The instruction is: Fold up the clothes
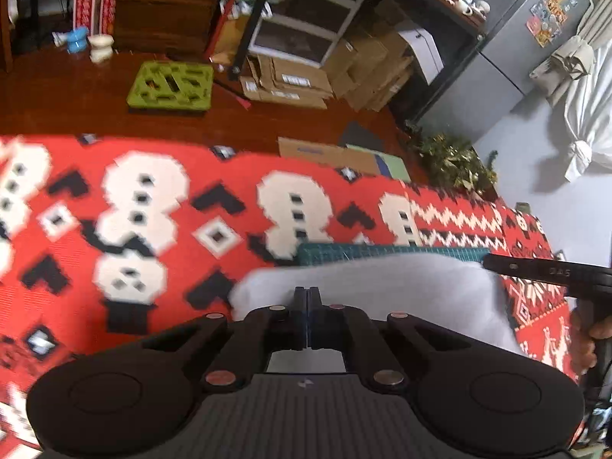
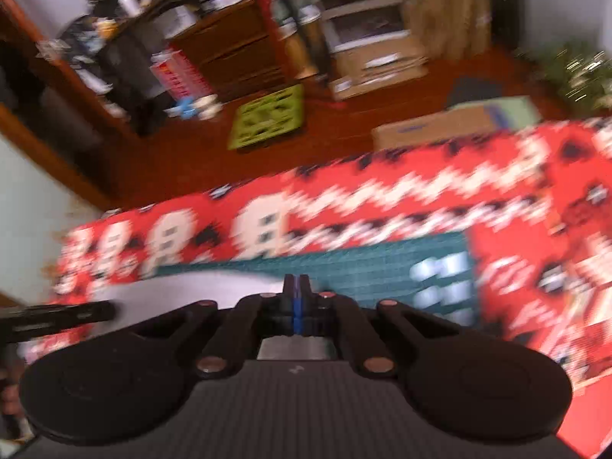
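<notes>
A pale grey garment [image 1: 382, 290] lies over a green cutting mat [image 1: 386, 250] on a red patterned blanket [image 1: 229, 176]. In the left wrist view my left gripper [image 1: 306, 290] has its jaws pressed together at the garment's near edge, with cloth showing around and under the fingers. My right gripper [image 1: 487, 262] reaches in from the right onto the same cloth, held by a hand [image 1: 585, 340]. The right wrist view is blurred. There my right gripper [image 2: 296, 278] is shut at the garment's [image 2: 183, 290] right end, and my left gripper [image 2: 111, 310] comes in at the left.
Beyond the blanket is a wooden floor with a green foam tray [image 1: 170, 86], flattened cardboard [image 1: 325, 153], stacked boxes [image 1: 325, 76] and a leafy plant [image 1: 451, 160]. White drawers [image 1: 310, 11] and a grey fridge [image 1: 508, 46] stand at the back.
</notes>
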A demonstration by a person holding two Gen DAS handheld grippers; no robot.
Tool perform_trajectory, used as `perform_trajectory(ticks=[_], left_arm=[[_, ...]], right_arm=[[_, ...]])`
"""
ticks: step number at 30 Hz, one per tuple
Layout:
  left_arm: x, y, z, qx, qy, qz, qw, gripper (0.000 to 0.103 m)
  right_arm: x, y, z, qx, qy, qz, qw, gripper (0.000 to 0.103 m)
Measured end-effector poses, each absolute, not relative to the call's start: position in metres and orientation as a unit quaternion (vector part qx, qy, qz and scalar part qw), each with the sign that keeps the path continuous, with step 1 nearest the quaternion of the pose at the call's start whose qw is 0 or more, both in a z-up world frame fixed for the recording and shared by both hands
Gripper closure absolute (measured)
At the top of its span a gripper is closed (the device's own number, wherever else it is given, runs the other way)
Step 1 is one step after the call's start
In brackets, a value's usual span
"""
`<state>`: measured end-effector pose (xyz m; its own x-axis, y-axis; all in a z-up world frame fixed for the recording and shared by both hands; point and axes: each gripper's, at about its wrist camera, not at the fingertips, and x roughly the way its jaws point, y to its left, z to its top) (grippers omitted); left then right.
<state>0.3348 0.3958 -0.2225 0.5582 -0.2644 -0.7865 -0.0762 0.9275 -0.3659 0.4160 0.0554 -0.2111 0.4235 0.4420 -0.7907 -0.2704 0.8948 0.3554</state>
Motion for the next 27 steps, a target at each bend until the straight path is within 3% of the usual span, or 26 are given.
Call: perform_trajectory(ticks=[4,6,8,14,15,21,27], left_arm=[[0.329,0.424,-0.215,-0.221,0.467,-0.046,0.855,0.092],[0.326,0.44,-0.216,-0.248,0.473,-0.042,0.844,0.077],[0.328,0.453,-0.228,-0.288,0.493,-0.043,0.82,0.075],[0.339,0.475,-0.273,-0.42,0.508,-0.056,0.75,0.075],[0.34,0.476,-0.277,-0.434,0.505,-0.06,0.744,0.087],[0.369,0.473,-0.265,-0.398,0.487,-0.062,0.775,0.101],[0.368,0.463,-0.234,-0.354,0.474,-0.087,0.801,0.098]], right_arm=[[0.405,0.038,-0.189,0.097,0.481,0.213,0.845,0.093],[0.391,0.033,-0.178,0.094,0.48,0.221,0.844,0.093],[0.372,0.029,-0.173,0.105,0.489,0.225,0.836,0.093],[0.317,0.02,-0.179,0.16,0.523,0.2,0.813,0.093],[0.308,0.018,-0.18,0.173,0.528,0.196,0.808,0.093],[0.268,0.023,-0.193,0.186,0.565,0.201,0.778,0.093],[0.241,0.037,-0.19,0.165,0.568,0.219,0.776,0.093]])
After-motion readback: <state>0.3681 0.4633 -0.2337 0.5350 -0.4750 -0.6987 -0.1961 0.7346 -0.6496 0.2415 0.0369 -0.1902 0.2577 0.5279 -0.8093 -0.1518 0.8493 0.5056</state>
